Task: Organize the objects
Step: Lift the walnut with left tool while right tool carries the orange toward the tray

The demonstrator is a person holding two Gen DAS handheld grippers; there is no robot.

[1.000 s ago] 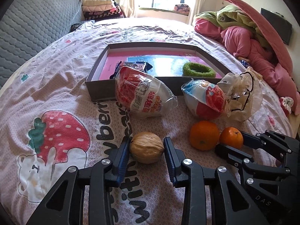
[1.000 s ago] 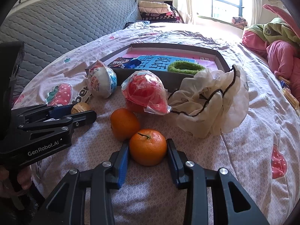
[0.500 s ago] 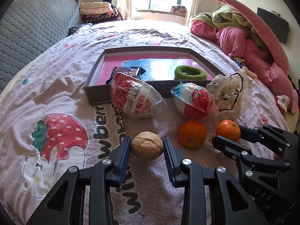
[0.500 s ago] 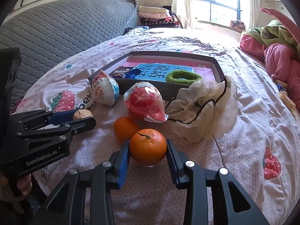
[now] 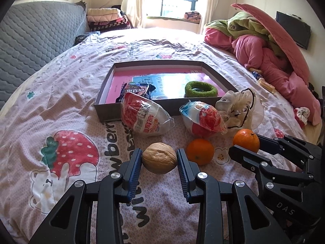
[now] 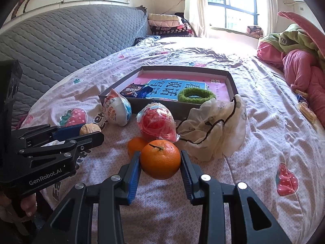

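Note:
My left gripper (image 5: 159, 158) is shut on a walnut (image 5: 159, 158) and holds it above the bed. My right gripper (image 6: 160, 159) is shut on a tangerine (image 6: 160, 158) and holds it raised. A second tangerine (image 5: 200, 151) lies on the bedsheet between them. Two wrapped toy eggs, one mostly white (image 5: 145, 118) and one red and blue (image 5: 203, 119), lie in front of a shallow grey box (image 5: 105, 112). The box holds a snack packet (image 5: 136, 90), a blue book (image 5: 172, 83) and a green hair ring (image 5: 200, 89).
A cream cloth pouch with a black cord (image 5: 240, 107) lies at the box's near right corner. Pink and green bedding (image 5: 274, 46) is piled at the right. A grey quilted headboard (image 6: 67, 40) runs along the left.
Both grippers have lifted and drawn back, the left with the walnut and the right with the tangerine. The objects on the bed have stayed where they were.

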